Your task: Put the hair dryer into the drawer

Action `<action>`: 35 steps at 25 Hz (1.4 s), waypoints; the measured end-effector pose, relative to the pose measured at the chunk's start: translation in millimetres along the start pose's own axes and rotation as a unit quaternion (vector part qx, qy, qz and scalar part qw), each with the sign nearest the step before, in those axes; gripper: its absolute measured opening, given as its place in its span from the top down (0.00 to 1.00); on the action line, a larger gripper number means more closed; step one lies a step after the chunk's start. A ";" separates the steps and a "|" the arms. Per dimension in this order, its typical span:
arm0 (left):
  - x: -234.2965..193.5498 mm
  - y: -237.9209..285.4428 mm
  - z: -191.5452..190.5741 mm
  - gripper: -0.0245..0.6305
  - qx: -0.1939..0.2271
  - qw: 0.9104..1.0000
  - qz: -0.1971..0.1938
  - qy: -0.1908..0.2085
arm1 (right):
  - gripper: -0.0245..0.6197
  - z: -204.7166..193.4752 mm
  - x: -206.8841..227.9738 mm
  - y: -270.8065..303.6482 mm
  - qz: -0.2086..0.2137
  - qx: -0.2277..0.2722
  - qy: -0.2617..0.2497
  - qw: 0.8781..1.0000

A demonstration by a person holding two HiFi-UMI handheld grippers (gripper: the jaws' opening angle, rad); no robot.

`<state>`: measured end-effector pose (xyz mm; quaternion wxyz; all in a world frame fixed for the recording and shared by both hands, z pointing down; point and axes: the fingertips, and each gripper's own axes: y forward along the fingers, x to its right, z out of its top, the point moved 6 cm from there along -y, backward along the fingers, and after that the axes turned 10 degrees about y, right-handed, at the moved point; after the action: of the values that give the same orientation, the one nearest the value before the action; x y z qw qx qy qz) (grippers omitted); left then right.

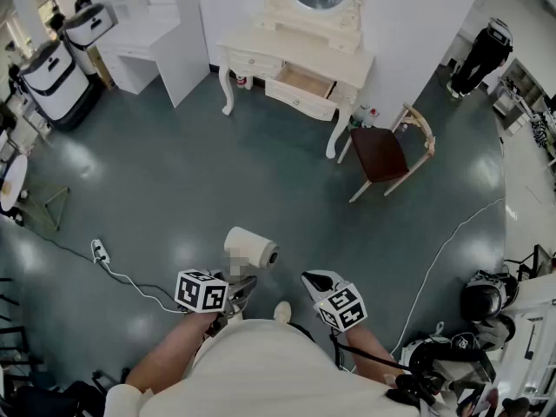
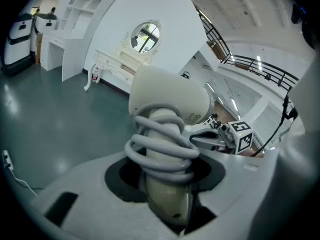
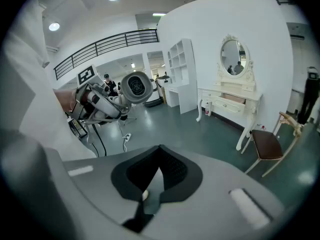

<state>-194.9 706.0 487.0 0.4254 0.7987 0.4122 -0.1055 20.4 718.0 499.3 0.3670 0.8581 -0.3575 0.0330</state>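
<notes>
The white hair dryer point(image 1: 252, 248) is held up in front of the person, its grey cord wound round the handle. My left gripper point(image 1: 244, 285) is shut on that handle point(image 2: 167, 194), with the barrel point(image 2: 170, 99) above the jaws. My right gripper point(image 1: 314, 279) hangs beside it on the right, shut, with nothing between its fingers point(image 3: 152, 186). In the right gripper view the dryer's nozzle point(image 3: 136, 86) faces the camera. Far ahead across the floor, the cream dressing table point(image 1: 261, 42) has one drawer point(image 1: 306, 82) pulled open.
A wooden chair with a dark seat point(image 1: 382, 153) stands right of the dressing table. A power strip with a white cord point(image 1: 99, 250) lies on the floor at left, and a thin white cable point(image 1: 443, 250) runs at right. White shelving point(image 1: 148, 42) and equipment line the room's edges.
</notes>
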 end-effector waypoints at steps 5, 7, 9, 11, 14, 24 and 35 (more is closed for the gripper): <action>-36.9 -41.8 -22.4 0.66 -0.016 1.000 0.015 -0.007 | 0.97 11.7 -38.4 28.5 0.001 -0.006 0.002 1.000; -52.8 -54.6 -25.6 0.66 -0.015 1.000 0.018 -0.011 | 0.97 18.7 -49.0 40.9 0.000 -0.011 -0.001 1.000; -68.2 -65.8 -28.7 0.66 -0.015 1.000 0.019 -0.010 | 0.97 22.8 -59.5 54.6 -0.003 -0.016 -0.003 1.000; -80.4 -75.9 -33.8 0.66 -0.014 1.000 0.015 -0.009 | 0.97 23.4 -71.1 67.3 -0.007 -0.022 -0.003 1.000; -91.2 -89.1 -39.9 0.66 -0.012 1.000 0.002 -0.010 | 0.96 25.7 -87.4 78.8 -0.014 -0.021 0.006 1.000; -140.6 -70.2 -9.8 0.66 -0.020 1.000 -0.015 -0.013 | 0.86 47.4 -70.9 111.6 -0.038 -0.001 0.030 0.999; -160.6 14.2 117.7 0.66 -0.013 1.000 0.019 -0.015 | 0.96 134.3 67.1 130.0 -0.003 0.019 0.031 0.999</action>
<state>-265.2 520.3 506.4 0.4440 0.7992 0.3918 -0.1033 -40.4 529.0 501.7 0.3618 0.8644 -0.3430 0.0650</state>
